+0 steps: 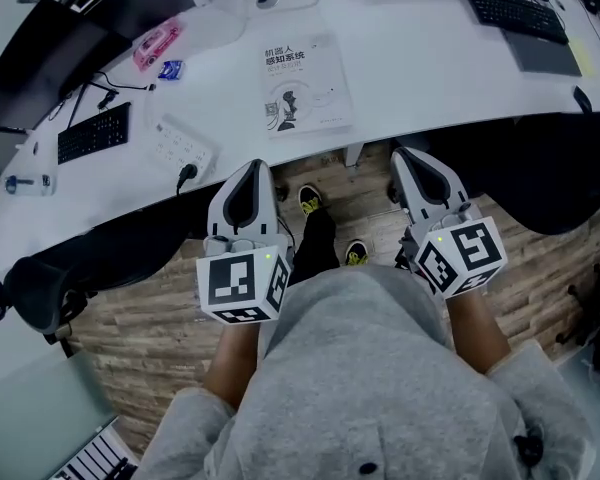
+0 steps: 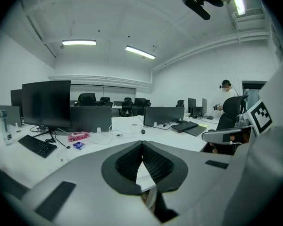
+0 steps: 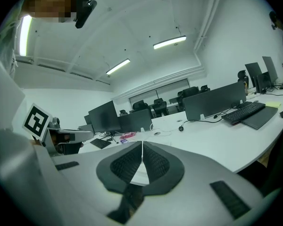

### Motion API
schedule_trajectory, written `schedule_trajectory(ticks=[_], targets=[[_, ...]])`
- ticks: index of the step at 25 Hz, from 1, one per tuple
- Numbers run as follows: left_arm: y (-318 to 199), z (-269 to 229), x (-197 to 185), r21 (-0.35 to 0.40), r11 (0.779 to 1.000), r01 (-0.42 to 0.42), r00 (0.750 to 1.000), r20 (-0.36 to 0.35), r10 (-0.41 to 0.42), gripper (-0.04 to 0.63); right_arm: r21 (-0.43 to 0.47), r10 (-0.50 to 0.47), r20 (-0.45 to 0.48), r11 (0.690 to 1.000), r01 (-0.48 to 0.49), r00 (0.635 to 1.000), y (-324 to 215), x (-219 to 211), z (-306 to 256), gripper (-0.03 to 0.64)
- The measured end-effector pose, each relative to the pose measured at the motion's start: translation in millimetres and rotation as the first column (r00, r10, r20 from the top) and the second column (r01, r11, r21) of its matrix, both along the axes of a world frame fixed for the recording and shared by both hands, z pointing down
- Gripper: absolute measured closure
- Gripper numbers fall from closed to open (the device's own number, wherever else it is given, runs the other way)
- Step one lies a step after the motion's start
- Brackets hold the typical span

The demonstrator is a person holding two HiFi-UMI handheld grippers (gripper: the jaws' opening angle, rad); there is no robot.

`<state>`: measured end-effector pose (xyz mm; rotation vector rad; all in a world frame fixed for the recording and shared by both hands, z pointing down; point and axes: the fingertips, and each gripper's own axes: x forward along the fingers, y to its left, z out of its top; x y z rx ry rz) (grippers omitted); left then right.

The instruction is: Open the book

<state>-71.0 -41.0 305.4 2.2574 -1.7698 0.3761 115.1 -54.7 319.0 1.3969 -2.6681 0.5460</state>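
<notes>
A closed white book (image 1: 302,83) with a printed cover lies flat on the white desk (image 1: 430,78), near its front edge. Both grippers hover below that edge, over the wooden floor, and point toward the desk. My left gripper (image 1: 257,166) is below and slightly left of the book; its jaws meet at the tip with nothing between them (image 2: 142,144). My right gripper (image 1: 401,153) is below and to the right of the book, also shut and empty (image 3: 142,143). Neither gripper touches the book.
On the desk lie a black keyboard (image 1: 93,133), a white power strip (image 1: 183,148), a pink package (image 1: 157,45) and a second keyboard (image 1: 513,13) at the far right. A black chair (image 1: 70,268) stands at the left. Monitors (image 2: 46,103) line the desk's far side.
</notes>
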Motion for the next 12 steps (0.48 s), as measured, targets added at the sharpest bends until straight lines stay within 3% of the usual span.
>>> schedule_trajectory(ticks=[12], targets=[[-65, 13, -17, -0.035, 0.999, -0.014, 0.999, -0.039, 0.013, 0.586, -0.042, 0.017, -0.022, 0.999, -0.018, 1.000, -60, -15, 5, 0.588]])
